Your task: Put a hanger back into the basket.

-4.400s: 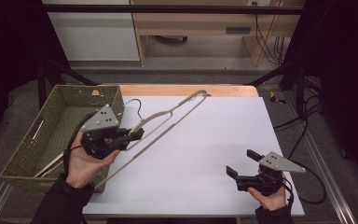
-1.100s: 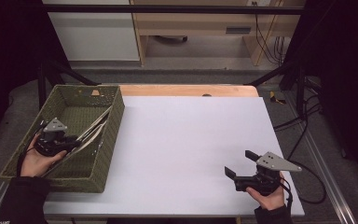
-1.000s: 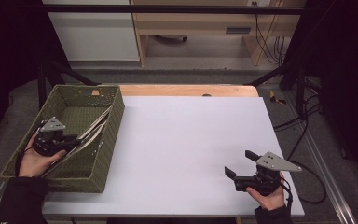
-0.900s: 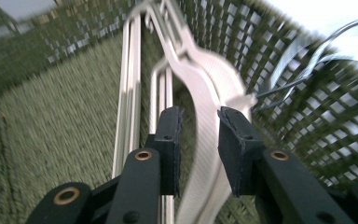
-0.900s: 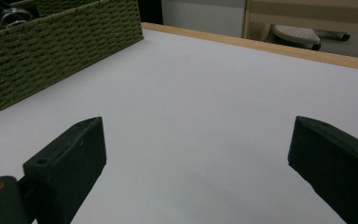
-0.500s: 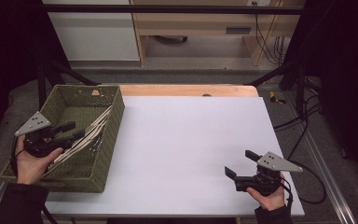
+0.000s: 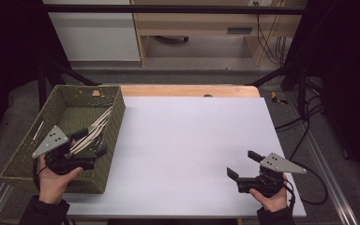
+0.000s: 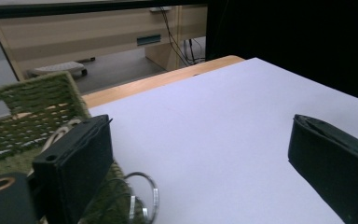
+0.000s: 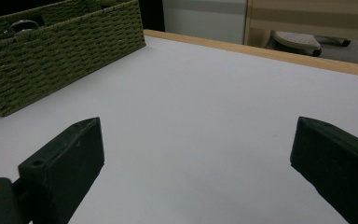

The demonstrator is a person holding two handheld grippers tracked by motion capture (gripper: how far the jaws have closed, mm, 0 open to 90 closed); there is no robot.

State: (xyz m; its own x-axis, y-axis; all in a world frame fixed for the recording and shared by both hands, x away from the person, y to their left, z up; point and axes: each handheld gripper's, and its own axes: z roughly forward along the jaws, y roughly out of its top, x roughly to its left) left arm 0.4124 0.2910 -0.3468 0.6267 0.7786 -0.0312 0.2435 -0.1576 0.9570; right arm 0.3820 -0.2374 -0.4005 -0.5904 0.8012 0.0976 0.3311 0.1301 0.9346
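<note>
A green woven basket [image 7: 82, 88] stands at the table's left edge. Pale wire hangers [image 7: 96, 125] lie slanted inside it. My left gripper [image 7: 92, 142] hovers over the basket's near right wall, open, with nothing between its fingers. In the left gripper view the left gripper [image 8: 205, 163] is wide open over the white table, and a hanger's metal hook [image 8: 145, 198] loops over the basket [image 8: 28, 107] by the left jaw. My right gripper [image 7: 243, 164] rests low near the table's front right, open and holding nothing. The right gripper [image 9: 196, 163] faces the basket [image 9: 65, 46] across the table.
The white table top [image 7: 192, 136] spreads between the two grippers, with a wooden strip [image 7: 187, 90] along its far edge. Beyond it stand a wooden cabinet [image 7: 201, 28] and loose cables [image 7: 304, 117] on the floor at the right.
My left gripper carried a hanger from the table into the basket, let it go and opened. It has since drawn back to the right, over the basket's near wall. The right gripper stayed put.
</note>
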